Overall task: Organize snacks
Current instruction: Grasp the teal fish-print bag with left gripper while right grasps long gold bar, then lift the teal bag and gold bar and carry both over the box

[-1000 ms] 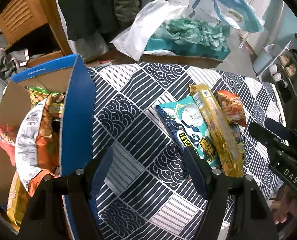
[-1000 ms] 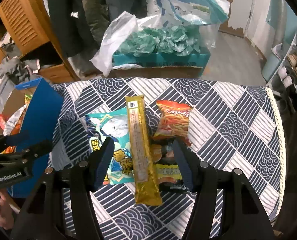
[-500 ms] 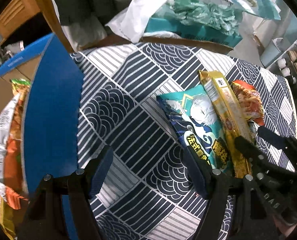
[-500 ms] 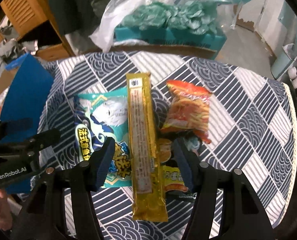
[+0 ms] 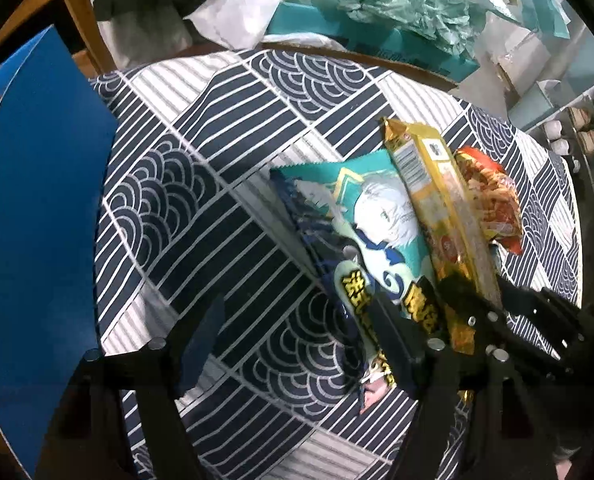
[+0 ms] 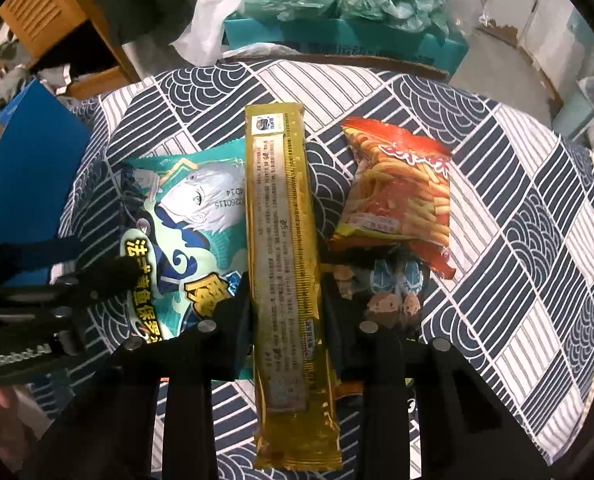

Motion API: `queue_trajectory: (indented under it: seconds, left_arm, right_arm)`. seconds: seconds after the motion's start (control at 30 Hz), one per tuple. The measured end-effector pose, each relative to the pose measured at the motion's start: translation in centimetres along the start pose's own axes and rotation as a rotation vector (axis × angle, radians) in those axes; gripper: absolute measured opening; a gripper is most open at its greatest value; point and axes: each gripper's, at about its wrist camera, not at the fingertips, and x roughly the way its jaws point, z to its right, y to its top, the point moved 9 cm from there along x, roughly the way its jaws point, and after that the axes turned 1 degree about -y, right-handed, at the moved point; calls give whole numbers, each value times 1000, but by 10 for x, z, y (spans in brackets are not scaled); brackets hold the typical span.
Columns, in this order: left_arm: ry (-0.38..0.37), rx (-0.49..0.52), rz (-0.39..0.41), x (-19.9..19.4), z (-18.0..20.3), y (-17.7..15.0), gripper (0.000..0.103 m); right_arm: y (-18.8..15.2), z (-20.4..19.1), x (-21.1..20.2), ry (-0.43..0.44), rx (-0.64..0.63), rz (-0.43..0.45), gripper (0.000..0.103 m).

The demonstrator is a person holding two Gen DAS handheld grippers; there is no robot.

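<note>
Each black gripper (image 6: 287, 304) has 2 blue-padded fingers (image 5: 201, 336) and silver screws.

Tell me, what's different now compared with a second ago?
Both grippers came down closer to the snacks. The right gripper, open before, has closed its fingers on the long gold packet. The left gripper is open, its fingers opening slightly, one reaching the teal anime packet without gripping it. The teal packet, the red fries bag and the patterned tablecloth stayed put.

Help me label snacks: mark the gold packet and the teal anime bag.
gold packet (image 6: 285, 240), right wrist view, middle of its printed back.
teal anime bag (image 6: 185, 208), right wrist view, the drawn face.
</note>
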Motion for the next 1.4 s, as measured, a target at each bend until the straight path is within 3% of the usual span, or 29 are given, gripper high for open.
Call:
queue_trajectory:
  seconds: [0.2,0.37,0.57,0.73,0.8,0.87,1.1,1.2,1.4]
  left_arm:
    - [0,-5,9,4,7,5,77]
    - [-137,-52,-37,12,22,3,77]
    - [-143,-20,-31,18,38,3,77]
    - [-208,-35,-41,21,50,5,76]
    - [-228,-24,-48,23,56,4,48]
    - [-211,-13,-68,27,58,2,38]
    - [-194,14,5,11,55,7,20]
    - [-136,64,70,-4,52,13,18]
    - [-125,57,102,-19,41,18,18]
  right_arm:
    - [-2,1,0,15,22,1,30]
    - [-4,3,-2,50,48,-6,30]
    - [-10,6,-3,69,66,-9,30]
    - [-11,6,-4,67,55,-7,31]
    - [-13,5,0,62,47,-17,35]
    - [-14,5,3,55,40,-19,35]
    - [-13,8,3,30,41,3,31]
    - [-12,11,0,24,51,9,31]
    - [-9,12,-14,20,72,38,31]
